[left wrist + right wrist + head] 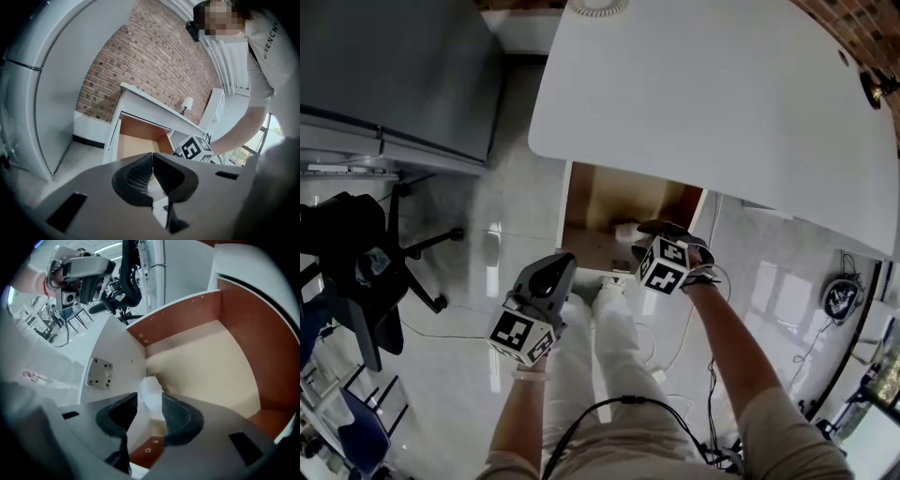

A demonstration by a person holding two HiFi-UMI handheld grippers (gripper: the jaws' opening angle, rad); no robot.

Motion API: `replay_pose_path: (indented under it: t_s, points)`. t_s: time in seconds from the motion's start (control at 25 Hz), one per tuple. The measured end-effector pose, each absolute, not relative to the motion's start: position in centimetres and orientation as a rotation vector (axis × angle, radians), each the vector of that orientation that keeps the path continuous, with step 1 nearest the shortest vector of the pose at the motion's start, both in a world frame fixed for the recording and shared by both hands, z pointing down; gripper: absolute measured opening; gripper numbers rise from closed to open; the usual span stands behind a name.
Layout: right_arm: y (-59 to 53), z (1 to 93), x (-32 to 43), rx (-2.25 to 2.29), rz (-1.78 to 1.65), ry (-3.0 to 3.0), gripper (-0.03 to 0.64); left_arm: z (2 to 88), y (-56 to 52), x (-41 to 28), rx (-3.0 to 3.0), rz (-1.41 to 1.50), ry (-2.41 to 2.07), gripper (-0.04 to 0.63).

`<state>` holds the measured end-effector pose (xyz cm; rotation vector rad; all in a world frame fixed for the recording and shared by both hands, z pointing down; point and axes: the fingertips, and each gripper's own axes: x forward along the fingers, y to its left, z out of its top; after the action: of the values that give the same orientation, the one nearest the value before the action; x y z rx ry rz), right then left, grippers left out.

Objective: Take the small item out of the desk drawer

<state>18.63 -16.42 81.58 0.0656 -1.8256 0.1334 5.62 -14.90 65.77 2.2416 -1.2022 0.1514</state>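
Note:
The desk drawer (605, 199) stands pulled out under the white desk top (712, 94); its inside is pale wood with brown walls (211, 366). A small white item (150, 391) lies on the drawer floor by the corner near the front panel, and it also shows in the head view (625, 231). My right gripper (150, 404) points steeply down over it, jaws open, the white item just past the tips in line with the gap, pads not pressing it. My left gripper (561, 270) hangs outside the drawer front, shut and empty (152, 159).
A black office chair (356, 253) and a grey cabinet (394, 66) stand at the left. The person's legs (609, 347) are right below the drawer front, with cables trailing on the glossy floor. A brick wall (140, 61) rises behind the desk.

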Motion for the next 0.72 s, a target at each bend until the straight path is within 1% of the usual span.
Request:
replay_pose_path:
  t_s: [0.44,0.72]
  points:
    - [-16.7,85.7,18.9,-0.09,0.054,-1.735,0.2,67.1,-15.1,4.5,2.215,0.127,-1.231,0.005]
    - [-16.7,86.8,18.2,-0.128,0.041,-1.734,0.196,67.5,-14.8,4.5,2.2,0.103,-1.243,0.005]
